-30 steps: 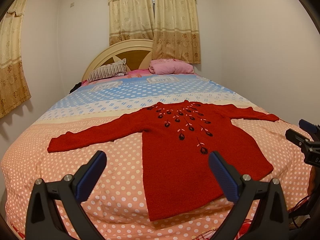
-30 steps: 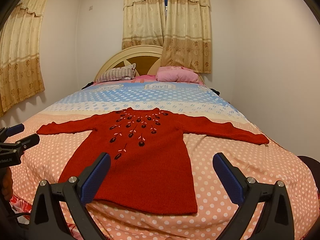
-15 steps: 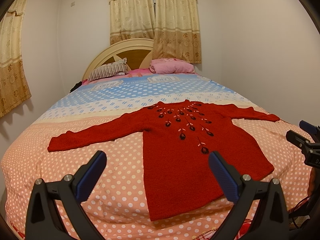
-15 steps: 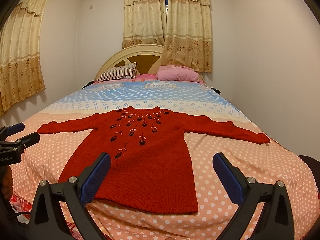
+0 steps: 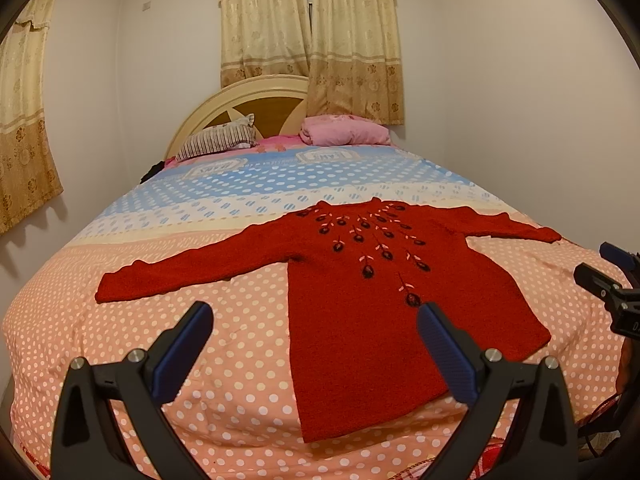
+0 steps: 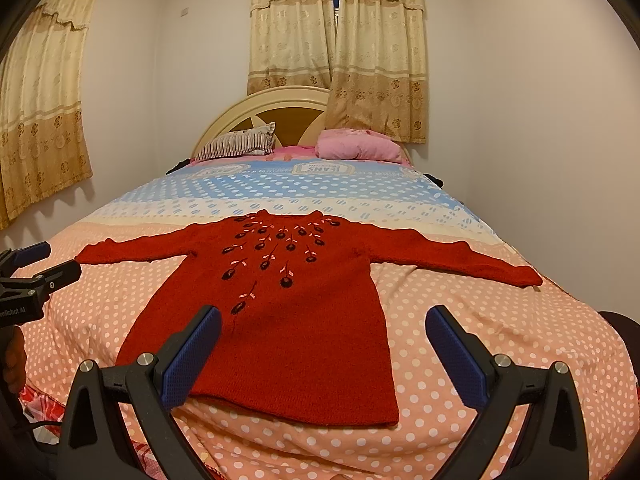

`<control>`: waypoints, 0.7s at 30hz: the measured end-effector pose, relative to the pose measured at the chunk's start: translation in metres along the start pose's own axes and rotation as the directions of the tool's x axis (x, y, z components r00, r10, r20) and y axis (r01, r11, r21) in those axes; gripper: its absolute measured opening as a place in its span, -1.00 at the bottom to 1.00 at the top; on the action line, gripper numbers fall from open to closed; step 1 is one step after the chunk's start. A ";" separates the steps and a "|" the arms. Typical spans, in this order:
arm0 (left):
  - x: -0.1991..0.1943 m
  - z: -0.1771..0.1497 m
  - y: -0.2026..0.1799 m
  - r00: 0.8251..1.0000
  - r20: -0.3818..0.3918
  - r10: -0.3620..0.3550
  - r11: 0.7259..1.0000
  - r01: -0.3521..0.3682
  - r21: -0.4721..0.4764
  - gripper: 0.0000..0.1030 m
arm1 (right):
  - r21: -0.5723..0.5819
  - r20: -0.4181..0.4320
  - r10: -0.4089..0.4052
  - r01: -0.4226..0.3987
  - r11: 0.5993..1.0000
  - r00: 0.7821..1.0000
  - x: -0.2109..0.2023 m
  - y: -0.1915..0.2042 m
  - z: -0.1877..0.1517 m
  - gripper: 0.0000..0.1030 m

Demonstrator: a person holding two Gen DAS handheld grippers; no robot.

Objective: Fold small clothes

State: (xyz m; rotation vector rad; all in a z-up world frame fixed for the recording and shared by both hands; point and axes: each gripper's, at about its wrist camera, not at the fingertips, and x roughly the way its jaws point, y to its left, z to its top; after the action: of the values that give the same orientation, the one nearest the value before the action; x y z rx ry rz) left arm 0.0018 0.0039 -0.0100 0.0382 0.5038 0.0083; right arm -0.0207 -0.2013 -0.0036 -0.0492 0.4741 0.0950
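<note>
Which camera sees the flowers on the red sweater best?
The right wrist view: the flowers on the red sweater face it nearly straight and centred. The left wrist view shows the flowers too, but off to the side and slanted.

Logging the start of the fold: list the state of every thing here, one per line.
Red sweater: spread flat on the bed, front up, both sleeves stretched out, unfolded.
Left tool: open, empty, hovering short of the sweater.
Right tool: open, empty, above the hem.
Curtains: drawn shut.
Striped pillow: lying by the headboard.
Pink pillow: lying beside it.
</note>
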 end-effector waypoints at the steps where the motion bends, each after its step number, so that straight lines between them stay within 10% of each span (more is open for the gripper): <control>1: 0.003 -0.001 0.003 1.000 -0.003 0.005 1.000 -0.005 -0.004 1.00 | 0.003 -0.002 0.003 -0.003 1.000 1.000 0.001 -0.002 0.000 0.98; 21: 0.077 0.024 0.014 0.997 -0.072 0.024 1.000 -0.025 -0.016 1.00 | 0.195 -0.150 0.042 -0.012 0.981 0.988 0.084 -0.087 0.001 0.98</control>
State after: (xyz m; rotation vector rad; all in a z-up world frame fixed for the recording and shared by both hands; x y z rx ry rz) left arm 0.0808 0.0187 -0.0253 0.0273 0.5746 0.0378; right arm 0.0631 -0.2811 -0.0387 0.1423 0.6361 0.0716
